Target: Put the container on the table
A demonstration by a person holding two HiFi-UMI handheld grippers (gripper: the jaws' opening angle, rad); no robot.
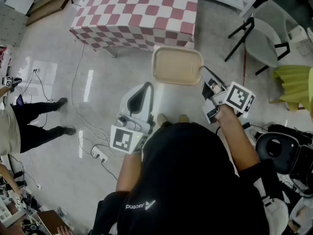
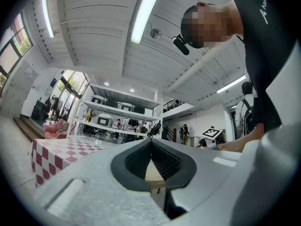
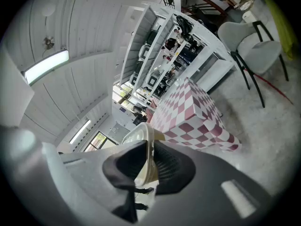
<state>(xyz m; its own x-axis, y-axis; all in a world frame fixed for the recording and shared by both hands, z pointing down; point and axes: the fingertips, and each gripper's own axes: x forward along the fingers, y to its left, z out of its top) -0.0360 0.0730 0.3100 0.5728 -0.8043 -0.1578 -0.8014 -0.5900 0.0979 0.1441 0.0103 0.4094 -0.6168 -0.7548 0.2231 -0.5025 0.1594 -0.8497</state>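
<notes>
A beige, shallow rectangular container point(image 1: 177, 65) hangs in the air above the floor, just in front of the table with the pink-and-white checked cloth point(image 1: 142, 13). My right gripper point(image 1: 201, 75) is shut on its right rim; in the right gripper view the rim point(image 3: 143, 145) stands on edge between the pads, with the table point(image 3: 193, 112) beyond it. My left gripper point(image 1: 148, 85) sits just below the container's near left edge, its jaws shut with nothing in them. In the left gripper view a slice of the container point(image 2: 155, 173) shows behind the closed jaws, and the table point(image 2: 51, 154) lies to the left.
Two grey chairs point(image 1: 266, 38) stand at the right with a yellow-green thing point(image 1: 293, 84) below them. Black gear point(image 1: 279, 151) lies on the floor at the right. A person in dark trousers point(image 1: 29, 121) stands at the left. A power strip and cables point(image 1: 98, 153) trail across the floor.
</notes>
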